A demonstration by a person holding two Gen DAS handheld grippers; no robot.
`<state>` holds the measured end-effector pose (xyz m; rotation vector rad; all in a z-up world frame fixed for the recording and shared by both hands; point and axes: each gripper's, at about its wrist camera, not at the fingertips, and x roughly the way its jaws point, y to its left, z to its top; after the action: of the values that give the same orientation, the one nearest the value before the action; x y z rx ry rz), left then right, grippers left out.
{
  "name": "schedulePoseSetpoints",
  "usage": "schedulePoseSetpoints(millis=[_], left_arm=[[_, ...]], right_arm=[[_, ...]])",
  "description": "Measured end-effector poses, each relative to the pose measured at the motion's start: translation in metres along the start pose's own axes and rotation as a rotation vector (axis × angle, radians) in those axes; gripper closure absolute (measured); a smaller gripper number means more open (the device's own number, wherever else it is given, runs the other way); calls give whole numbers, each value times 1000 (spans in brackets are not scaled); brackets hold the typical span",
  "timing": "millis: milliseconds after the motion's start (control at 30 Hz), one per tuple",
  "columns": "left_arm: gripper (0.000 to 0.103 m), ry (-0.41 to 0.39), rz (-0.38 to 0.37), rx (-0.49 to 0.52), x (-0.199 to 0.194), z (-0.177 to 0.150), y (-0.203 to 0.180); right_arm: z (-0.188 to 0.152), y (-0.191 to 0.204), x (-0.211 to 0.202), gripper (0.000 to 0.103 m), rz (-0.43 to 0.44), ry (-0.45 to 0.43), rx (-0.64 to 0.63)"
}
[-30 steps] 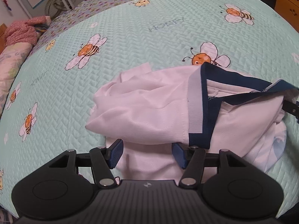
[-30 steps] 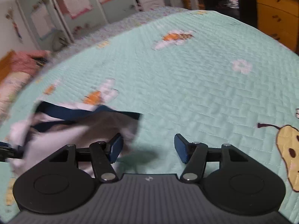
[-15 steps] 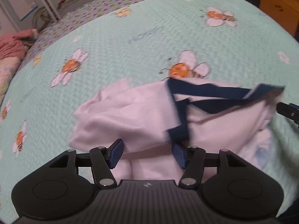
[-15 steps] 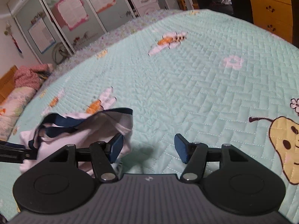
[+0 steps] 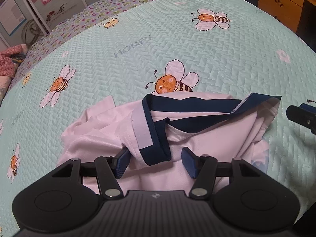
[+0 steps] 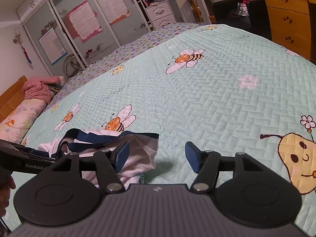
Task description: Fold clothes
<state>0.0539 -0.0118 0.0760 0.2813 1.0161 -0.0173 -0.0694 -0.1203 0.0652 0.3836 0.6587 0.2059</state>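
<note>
A white shirt [image 5: 205, 138] with a navy collar [image 5: 189, 106] lies crumpled on the mint bee-print bedspread [image 5: 138, 45]. My left gripper [image 5: 155, 161] is open right over the shirt's near part, and a navy-edged collar flap [image 5: 156, 150] hangs between its blue pads without being pinched. In the right wrist view the same shirt [image 6: 138, 158] sits at the lower left. My right gripper [image 6: 156, 155] is open beside the shirt's right edge, over bare bedspread, its left pad [image 6: 121, 155] close to the cloth. The other gripper's body [image 6: 23, 158] shows at the left.
A pink blanket [image 6: 37, 87] and a floral pillow [image 6: 21, 116] lie at the bed's far left by a wooden headboard. Wooden drawers [image 6: 288, 21] stand along the right side. Wardrobe doors with posters [image 6: 85, 21] close off the far end.
The shirt has settled onto the bed, its collar dropping between my left pads. Both grippers have stayed open. The right gripper has drawn back slightly from the shirt's edge.
</note>
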Motion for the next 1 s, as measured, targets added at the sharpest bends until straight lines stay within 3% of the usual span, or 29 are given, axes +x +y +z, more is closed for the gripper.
schedulePoseSetpoints(millis=[1000], left_arm=[[42, 14, -87, -52, 38, 14, 8]], right_arm=[[-7, 22, 26, 34, -42, 88, -19]])
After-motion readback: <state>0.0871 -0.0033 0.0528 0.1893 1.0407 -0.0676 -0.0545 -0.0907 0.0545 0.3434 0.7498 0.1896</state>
